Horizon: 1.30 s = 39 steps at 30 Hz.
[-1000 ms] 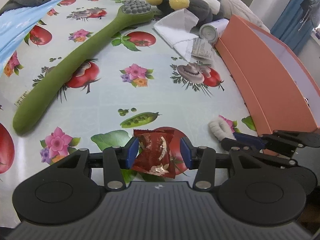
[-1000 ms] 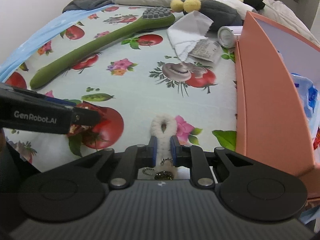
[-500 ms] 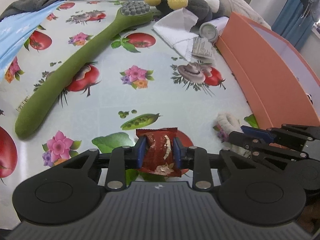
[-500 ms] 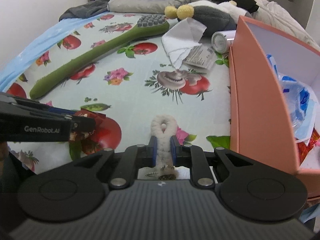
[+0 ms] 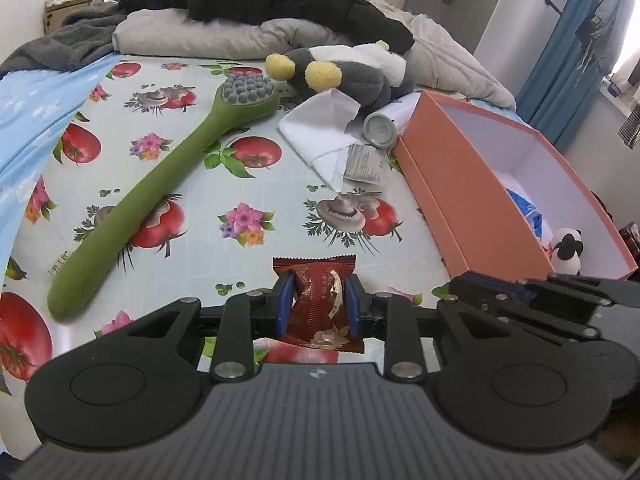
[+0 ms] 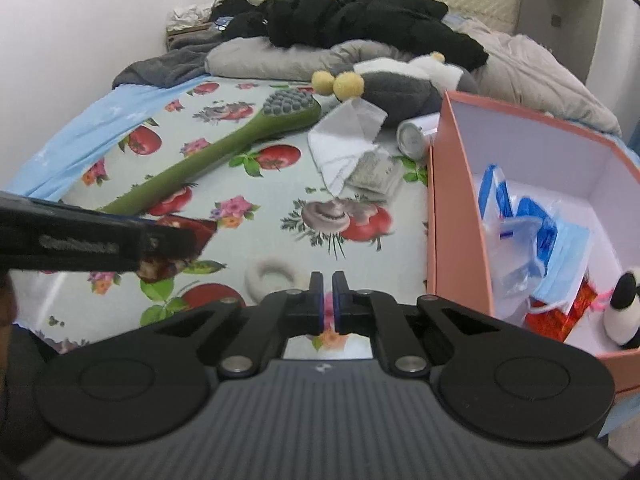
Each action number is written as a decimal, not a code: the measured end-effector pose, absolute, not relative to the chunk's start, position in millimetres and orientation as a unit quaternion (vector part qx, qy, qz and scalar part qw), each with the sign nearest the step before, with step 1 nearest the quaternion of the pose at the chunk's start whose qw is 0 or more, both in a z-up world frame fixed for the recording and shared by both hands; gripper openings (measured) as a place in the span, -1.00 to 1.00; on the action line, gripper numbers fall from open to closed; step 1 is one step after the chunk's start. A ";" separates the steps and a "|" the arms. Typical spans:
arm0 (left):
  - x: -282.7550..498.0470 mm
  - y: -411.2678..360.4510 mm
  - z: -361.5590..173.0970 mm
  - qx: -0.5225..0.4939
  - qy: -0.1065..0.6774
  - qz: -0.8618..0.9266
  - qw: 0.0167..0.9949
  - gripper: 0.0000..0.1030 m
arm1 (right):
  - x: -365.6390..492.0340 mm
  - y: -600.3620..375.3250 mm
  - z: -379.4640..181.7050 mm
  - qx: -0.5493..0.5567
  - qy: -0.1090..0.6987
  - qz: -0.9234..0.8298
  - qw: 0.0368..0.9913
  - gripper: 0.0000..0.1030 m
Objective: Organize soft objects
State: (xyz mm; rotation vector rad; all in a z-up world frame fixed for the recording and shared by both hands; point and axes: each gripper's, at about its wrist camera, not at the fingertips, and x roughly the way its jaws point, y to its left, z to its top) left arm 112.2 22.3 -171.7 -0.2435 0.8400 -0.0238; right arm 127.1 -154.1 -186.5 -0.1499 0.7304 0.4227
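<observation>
A dark red snack packet [image 5: 314,270] is pinched between the blue pads of my left gripper [image 5: 319,300], which is shut on it and holds it above the fruit-print sheet. The same packet [image 6: 200,232] shows at the left gripper's tip in the right wrist view. My right gripper [image 6: 328,300] is shut with nothing between its pads. A white fluffy ring [image 6: 268,276] lies on the sheet just left of and beyond its fingertips. The orange box [image 6: 452,220] stands to the right.
A long green massage brush [image 5: 160,184], a white cloth [image 5: 320,128], a grey plush with yellow pompoms [image 5: 344,76], a can [image 5: 380,130] and a small paper packet [image 5: 362,162] lie on the bed. The box holds blue masks and bags [image 6: 520,232] and a panda toy [image 5: 566,248].
The left jaws closed on the red packet and lifted it. The right gripper rose too; the fluffy ring slipped out and stays on the sheet, and the right jaws closed empty.
</observation>
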 end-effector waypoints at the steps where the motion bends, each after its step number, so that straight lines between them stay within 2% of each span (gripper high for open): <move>1: 110.6 21.5 -171.1 -0.117 0.407 -0.011 0.906 -0.38 | 126.7 -154.4 -189.6 -0.070 0.358 0.207 0.908 -0.86; 7: 96.7 28.2 -180.9 -0.124 0.419 0.007 0.900 -0.38 | 131.6 -150.8 -209.8 -0.050 0.379 0.229 0.895 -0.77; 8: 95.1 29.7 -183.6 -0.123 0.422 0.011 0.898 -0.38 | 134.6 -148.6 -212.4 -0.048 0.382 0.234 0.893 -0.69; 9: 94.0 31.8 -186.5 -0.122 0.425 0.014 0.897 -0.38 | 137.9 -146.7 -214.7 -0.045 0.382 0.241 0.891 -0.41; 11: 93.0 36.8 -191.3 -0.123 0.430 0.020 0.894 -0.38 | 143.0 -143.3 -217.6 -0.042 0.377 0.246 0.892 -0.11; 17: 98.6 50.7 -200.7 -0.128 0.436 0.033 0.890 -0.38 | 164.1 -120.8 -223.5 -0.081 0.364 0.293 0.880 -0.05; 20: 104.8 55.3 -204.6 -0.131 0.438 0.038 0.889 -0.38 | 176.1 -106.0 -230.2 -0.113 0.365 0.318 0.868 0.32; 26: 113.0 63.8 -213.0 -0.142 0.444 0.044 0.884 -0.38 | 193.0 -90.7 -250.7 -0.148 0.388 0.325 0.849 0.30; 28: 115.7 65.8 -215.6 -0.145 0.446 0.045 0.882 -0.38 | 192.4 -88.8 -253.3 -0.154 0.389 0.335 0.844 0.10; 29: 117.3 66.7 -216.9 -0.145 0.447 0.045 0.882 -0.38 | 191.1 -88.6 -252.7 -0.152 0.387 0.341 0.843 -0.06; 30: 118.6 67.0 -217.9 -0.146 0.448 0.045 0.881 -0.38 | 190.3 -88.1 -251.8 -0.150 0.389 0.344 0.841 -0.40; 31: 120.2 67.4 -218.8 -0.147 0.448 0.045 0.881 -0.38 | 189.4 -87.5 -251.2 -0.149 0.391 0.347 0.839 -0.56; 33: 123.3 67.7 -220.2 -0.147 0.449 0.043 0.880 -0.38 | 188.0 -86.0 -249.5 -0.150 0.395 0.342 0.840 -0.67; 39: 124.5 65.7 -211.7 -0.147 0.436 0.038 0.887 -0.38 | 178.4 -89.0 -234.9 -0.153 0.380 0.319 0.854 -0.71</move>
